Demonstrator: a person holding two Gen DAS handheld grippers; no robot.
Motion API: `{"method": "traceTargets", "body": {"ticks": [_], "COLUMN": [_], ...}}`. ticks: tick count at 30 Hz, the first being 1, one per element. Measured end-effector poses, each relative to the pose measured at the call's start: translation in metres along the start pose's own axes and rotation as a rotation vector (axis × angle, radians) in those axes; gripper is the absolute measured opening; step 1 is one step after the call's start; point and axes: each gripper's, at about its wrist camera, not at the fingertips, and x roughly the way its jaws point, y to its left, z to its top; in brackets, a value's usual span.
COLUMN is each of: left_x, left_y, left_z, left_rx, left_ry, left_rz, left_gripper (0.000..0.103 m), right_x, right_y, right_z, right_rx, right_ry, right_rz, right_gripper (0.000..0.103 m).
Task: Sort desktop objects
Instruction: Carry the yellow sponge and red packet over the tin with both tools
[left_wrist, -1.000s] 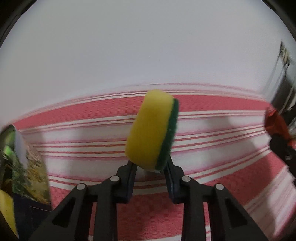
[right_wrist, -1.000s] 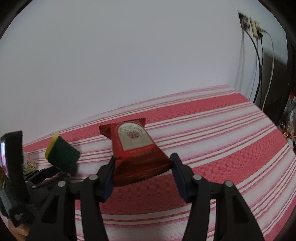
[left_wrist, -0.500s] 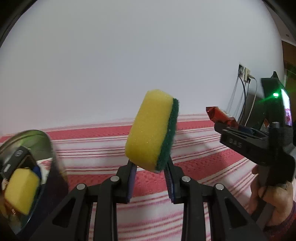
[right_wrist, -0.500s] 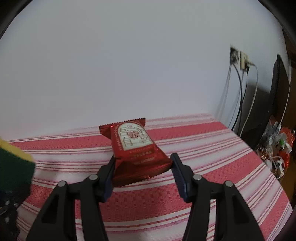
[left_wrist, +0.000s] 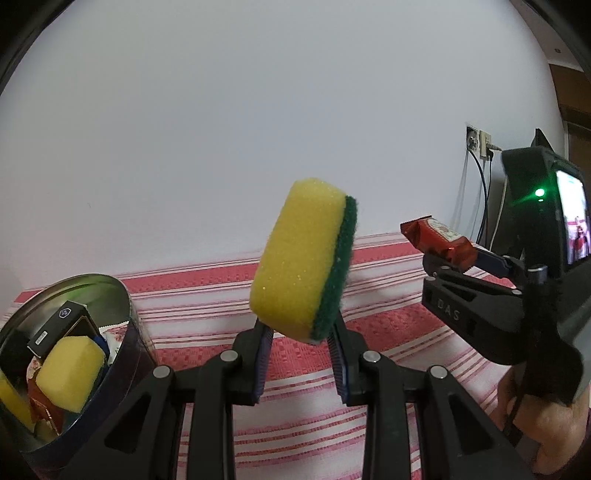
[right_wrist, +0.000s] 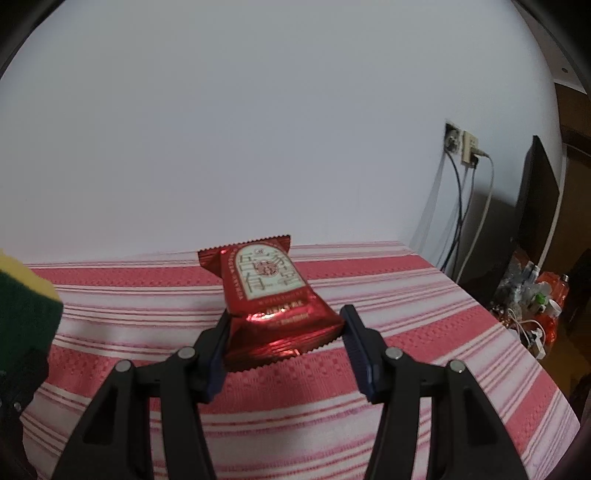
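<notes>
My left gripper (left_wrist: 301, 334) is shut on a yellow sponge with a green scouring side (left_wrist: 299, 258) and holds it upright above the table. The sponge also shows at the left edge of the right wrist view (right_wrist: 26, 295). My right gripper (right_wrist: 284, 332) is shut on a red snack packet (right_wrist: 273, 306) held above the striped cloth. In the left wrist view the right gripper (left_wrist: 476, 295) and its packet (left_wrist: 436, 240) are at the right. A round metal tin (left_wrist: 125, 314) at the lower left holds another yellow sponge (left_wrist: 70, 373), a dark box and packets.
The table wears a red and white striped cloth (right_wrist: 406, 325). A white wall stands behind it, with a socket and cables (right_wrist: 461, 147) at the right. Clutter (right_wrist: 532, 295) lies beyond the table's right edge.
Both grippers have lifted and tilted up with their loads. The left view swung so that the tin's inside and the right gripper came into sight.
</notes>
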Motion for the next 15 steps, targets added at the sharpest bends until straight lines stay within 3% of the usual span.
{"method": "traceTargets", "body": {"ticks": [7,15], "left_x": [-0.007,-0.010], "left_y": [0.003,0.012], "left_z": [-0.007,-0.007], "left_rx": [-0.007,-0.047], "left_ry": [0.000,0.014], "left_rz": [-0.002,-0.011], "left_gripper": [0.031,0.031], "right_x": [-0.020,-0.039], "right_y": [-0.002,0.008], "right_z": [-0.011,-0.016], "right_rx": [0.063,0.046], "right_ry": [-0.003,-0.026], "right_rz": [-0.021,-0.037], "right_gripper": [0.056,0.056]}}
